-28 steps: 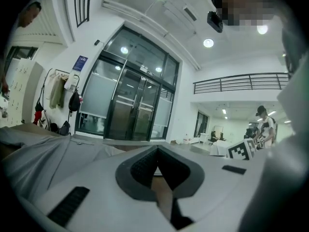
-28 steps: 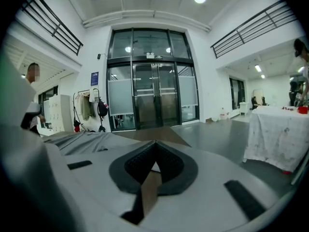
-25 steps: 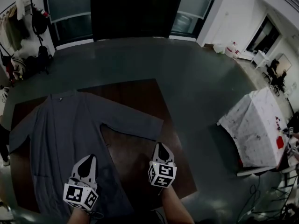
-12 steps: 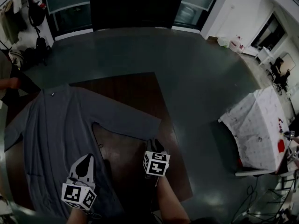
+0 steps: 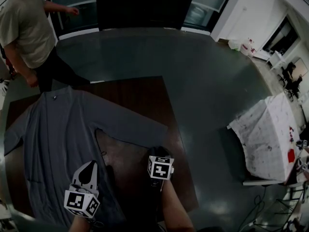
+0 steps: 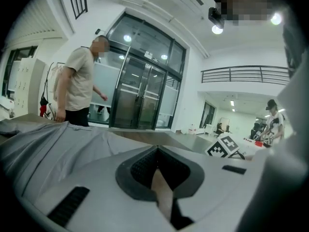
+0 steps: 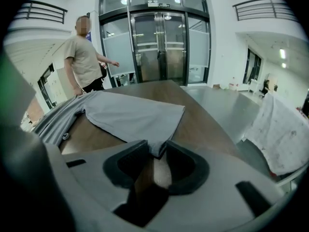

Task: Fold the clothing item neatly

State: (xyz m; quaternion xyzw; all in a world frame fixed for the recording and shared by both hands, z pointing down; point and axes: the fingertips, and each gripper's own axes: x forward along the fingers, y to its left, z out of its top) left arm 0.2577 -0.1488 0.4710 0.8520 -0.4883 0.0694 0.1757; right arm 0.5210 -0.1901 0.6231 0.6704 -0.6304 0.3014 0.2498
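**Desk:** What sits nearest to you?

**Me:** My left claw (image 6: 155, 152), low on my left. Its jaws are pressed tight together and I see nothing caught in them. It hangs over the lower body of the grey long-sleeved garment (image 5: 58, 134).

**Desk:** And the other claw?

**Me:** My right claw (image 7: 153, 148) is just to the right of it, tipped down toward the wood. Its jaws have just been opening and stand a little apart. The cuff corner of the sleeve (image 7: 130, 115) dips in between the tips. I don't see the pads pressing on it, so I have hold of nothing there.

**Desk:** Where does the garment lie?

**Me:** It lies flat on the dark brown worktop (image 5: 140, 98), filling the left half. The body runs away from me, with the collar at the far end. That sleeve stretches right across the wood and ends at my right claw. The other sleeve (image 5: 14, 138) goes off toward the left edge.

**Desk:** What's beyond it?

**Me:** A person (image 5: 24, 23) in a beige T-shirt stands at the worktop's far left corner, near the collar. Behind them are dark glass doors (image 7: 164, 47). Off to the right, well apart across the grey floor (image 5: 207, 86), is a table (image 5: 265, 134) under a stained white cloth.
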